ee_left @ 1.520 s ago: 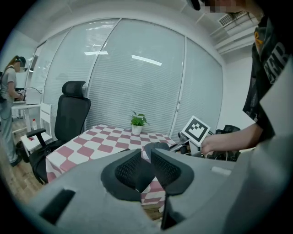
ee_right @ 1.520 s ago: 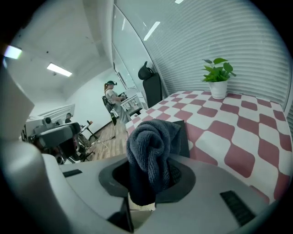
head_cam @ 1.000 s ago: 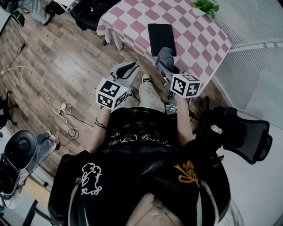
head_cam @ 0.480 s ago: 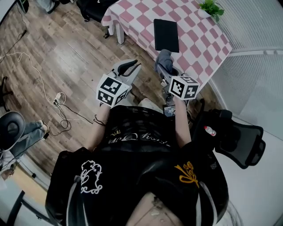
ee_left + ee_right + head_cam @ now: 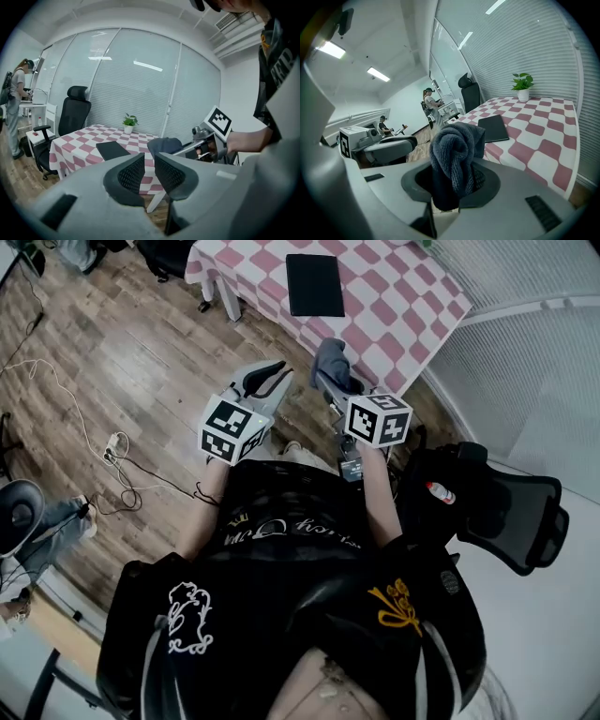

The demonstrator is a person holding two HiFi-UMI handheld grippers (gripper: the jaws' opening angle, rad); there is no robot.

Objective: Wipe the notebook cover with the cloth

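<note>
Head view and both gripper views, as I read them from the remote station. The right gripper [image 5: 452,180] is clamped on the cloth [image 5: 454,150], a dark blue-grey knitted rag with a ribbed, looped weave. It is bunched into a rounded wad that stands up out of the ribbed black pads and droops over the jaw tips. In the head view the same cloth [image 5: 333,360] hangs in the air just short of the near edge of the table [image 5: 405,298], not touching it. The left gripper [image 5: 147,171] holds nothing. Its two curved, matte grey jaws with mesh-textured black pads stand a narrow gap apart, and only the table shows through the gap. The notebook [image 5: 314,284] is a thin, flat rectangle with a smooth, plain black cover. It lies closed on the table, well apart from the cloth and from both grippers. The table carries a pink-and-white checked covering that falls over its edges. A small leafy plant [image 5: 521,84] in a white pot stands at the far end, beyond the notebook and near the slatted blinds. The floor [image 5: 122,343] is of wood-grain planks, and a black mesh-backed office chair [image 5: 506,512] stands at my operator's right.
</note>
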